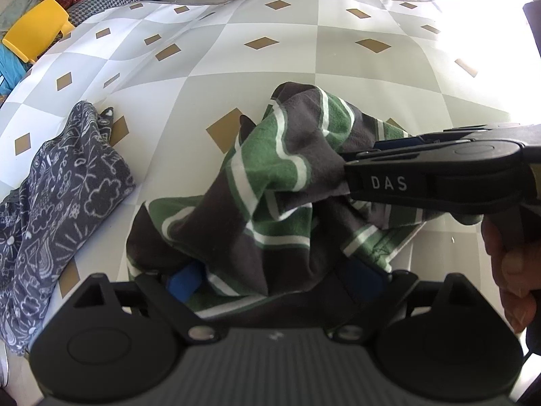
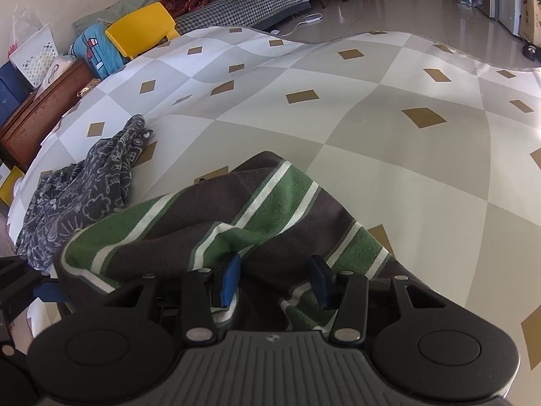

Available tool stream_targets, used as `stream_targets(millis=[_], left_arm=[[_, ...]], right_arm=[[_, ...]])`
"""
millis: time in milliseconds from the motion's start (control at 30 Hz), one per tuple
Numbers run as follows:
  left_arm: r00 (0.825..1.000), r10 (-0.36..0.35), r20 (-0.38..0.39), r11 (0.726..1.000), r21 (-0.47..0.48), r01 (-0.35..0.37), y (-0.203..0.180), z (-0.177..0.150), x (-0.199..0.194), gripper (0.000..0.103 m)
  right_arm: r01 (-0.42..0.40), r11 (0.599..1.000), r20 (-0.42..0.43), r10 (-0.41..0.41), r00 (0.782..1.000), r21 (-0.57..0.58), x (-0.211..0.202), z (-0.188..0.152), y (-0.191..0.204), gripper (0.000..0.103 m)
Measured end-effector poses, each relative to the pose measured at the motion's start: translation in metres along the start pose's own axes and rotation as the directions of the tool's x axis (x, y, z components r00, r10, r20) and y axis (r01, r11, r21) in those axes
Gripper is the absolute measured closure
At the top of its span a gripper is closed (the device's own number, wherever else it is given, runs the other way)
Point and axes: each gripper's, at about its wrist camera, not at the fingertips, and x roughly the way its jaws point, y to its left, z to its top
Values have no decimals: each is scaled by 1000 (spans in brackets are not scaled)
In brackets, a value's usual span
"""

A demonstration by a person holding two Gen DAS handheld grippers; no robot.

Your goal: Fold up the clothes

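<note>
The checkered mat carries a striped shirt, bunched at six o'clock, its stripes running toward one o'clock. A patterned gray garment lies at nine o'clock. The right gripper pinches a shirt fold; the left gripper gapes wide around slack cloth. No containers are in play.

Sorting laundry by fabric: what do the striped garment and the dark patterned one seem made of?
Striped garment: looks like soft brushed knit, perhaps fleece or cotton flannel; matte, slightly fuzzy surface. Dark patterned garment: thinner knit, probably cotton jersey, with white doodles printed on it; it drapes limply.
</note>
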Motion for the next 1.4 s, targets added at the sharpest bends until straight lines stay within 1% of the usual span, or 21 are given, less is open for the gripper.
stream_targets(millis=[100,267,333,400,567,633,767,933,1133,1267,1333,1367,1400], left_arm=[[1000,11,15,1000,2,-11,1,0,-2,8],[996,64,66,998,14,-66,5,3,-4,5],[994,78,71,997,6,-79,8,5,-2,5],[995,78,59,997,-19,-77,12,7,2,5],[994,88,67,995,-55,-85,19,11,7,6],[993,85,79,995,-66,-80,20,12,6,13],[992,79,96,994,-77,-72,20,14,4,21],[992,72,108,994,-86,-63,17,16,1,33],[992,69,106,993,-105,-58,17,21,3,40],[992,68,106,992,-112,-56,15,23,4,42],[992,66,109,993,-108,-54,14,23,3,42],[992,66,110,993,-104,-55,13,23,3,42],[992,66,110,993,-102,-55,12,23,3,42]], right_arm=[[-11,998,7,10,1000,60,-8,2,-7,58],[2,993,29,-6,1000,119,-26,4,-18,58],[5,992,34,-9,999,124,-33,3,-20,58],[1,993,34,-5,999,121,-41,2,-21,58],[19,997,16,-21,1000,81,-57,-5,-21,58],[26,997,7,-27,1000,68,-61,-8,-23,58],[34,998,-13,-33,999,48,-68,-16,-28,58],[56,998,-55,-56,997,7,-62,-30,-31,58],[58,996,-87,-64,994,-73,-50,-38,-23,58],[103,985,-79,-115,990,-142,-42,-44,-16,58],[132,979,-67,-144,987,-157,-41,-45,-14,58],[147,976,-62,-159,985,-161,-41,-45,-14,64],[162,973,-56,-174,983,-164,-40,-45,-13,74]])
